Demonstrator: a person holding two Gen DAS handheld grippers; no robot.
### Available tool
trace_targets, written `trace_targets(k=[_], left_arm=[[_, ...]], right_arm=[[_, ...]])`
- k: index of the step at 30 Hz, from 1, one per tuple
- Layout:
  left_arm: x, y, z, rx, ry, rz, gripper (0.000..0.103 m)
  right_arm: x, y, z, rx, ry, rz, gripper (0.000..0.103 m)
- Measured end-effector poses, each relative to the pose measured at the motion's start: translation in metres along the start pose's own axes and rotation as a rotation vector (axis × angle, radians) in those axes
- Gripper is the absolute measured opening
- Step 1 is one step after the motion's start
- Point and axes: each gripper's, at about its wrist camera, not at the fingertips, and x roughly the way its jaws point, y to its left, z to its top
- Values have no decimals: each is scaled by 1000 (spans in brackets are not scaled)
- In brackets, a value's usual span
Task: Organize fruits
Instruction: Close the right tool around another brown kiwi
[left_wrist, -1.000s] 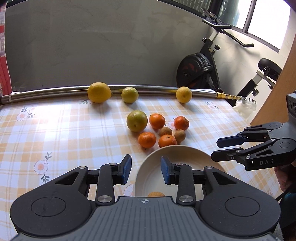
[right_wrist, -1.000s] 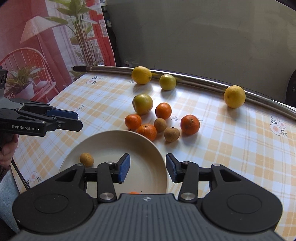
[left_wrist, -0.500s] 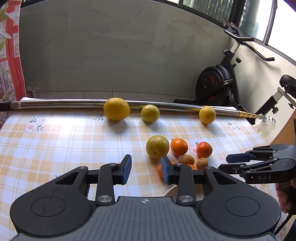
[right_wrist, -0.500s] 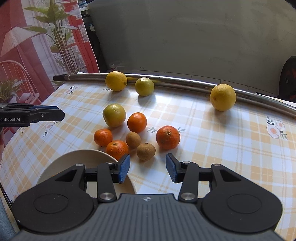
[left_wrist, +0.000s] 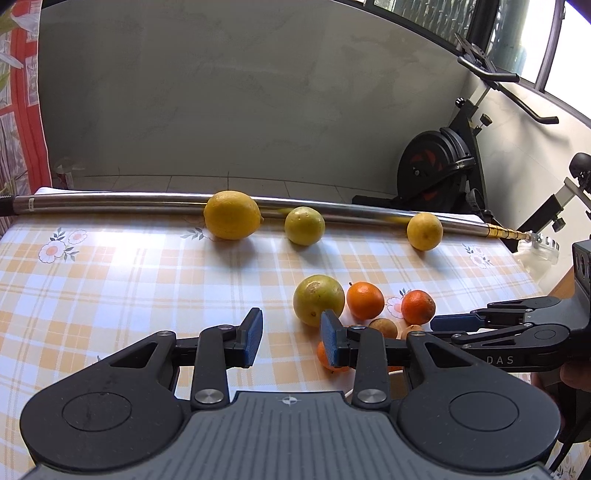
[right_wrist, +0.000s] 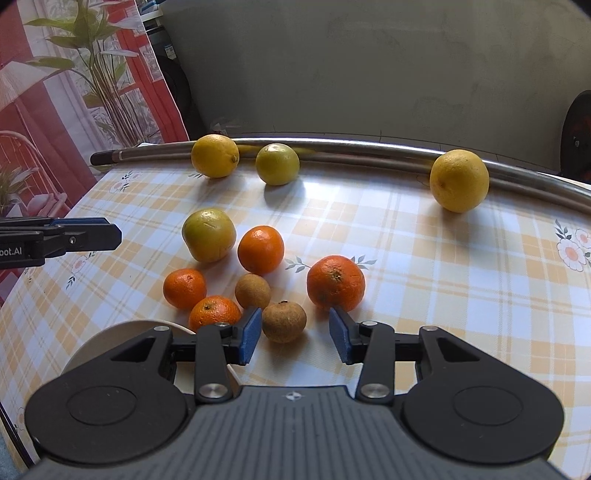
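Note:
Fruit lies on a checked tablecloth. A cluster holds a yellow-green citrus (right_wrist: 208, 235), several small oranges (right_wrist: 260, 249) and two brown round fruits (right_wrist: 283, 321). Three yellow citrus (right_wrist: 215, 155) rest against a metal pole (right_wrist: 369, 149) at the far edge. My right gripper (right_wrist: 294, 336) is open and empty, its jaws on either side of the nearer brown fruit, just short of it. My left gripper (left_wrist: 291, 336) is open and empty, just left of the cluster, near the yellow-green citrus (left_wrist: 318, 300). A cream plate (right_wrist: 110, 339) shows only its rim behind the right gripper's left finger.
An exercise bike (left_wrist: 454, 162) stands beyond the table's right corner. A grey wall runs behind the pole. A red-and-white curtain with a plant print (right_wrist: 74, 74) hangs to the left. The right gripper also shows in the left wrist view (left_wrist: 458, 326), beside the oranges.
Both grippers moved forward from over the plate toward the fruit cluster. The plate slid out of the left view and mostly under the right gripper. Both stayed open.

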Motion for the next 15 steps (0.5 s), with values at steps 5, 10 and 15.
trace_targets(k=[5,10,15], left_arm=[[4,0,-1,-10,18,-9,37],[9,-2,-2,-14,35,-19,37],[13,-2,-4,-26,52,-29,37]], right_arm=[[6,1,1,6,4,27,39],[10,4,0,8,12,38,35],[11,3,-2,14,11,50,30]])
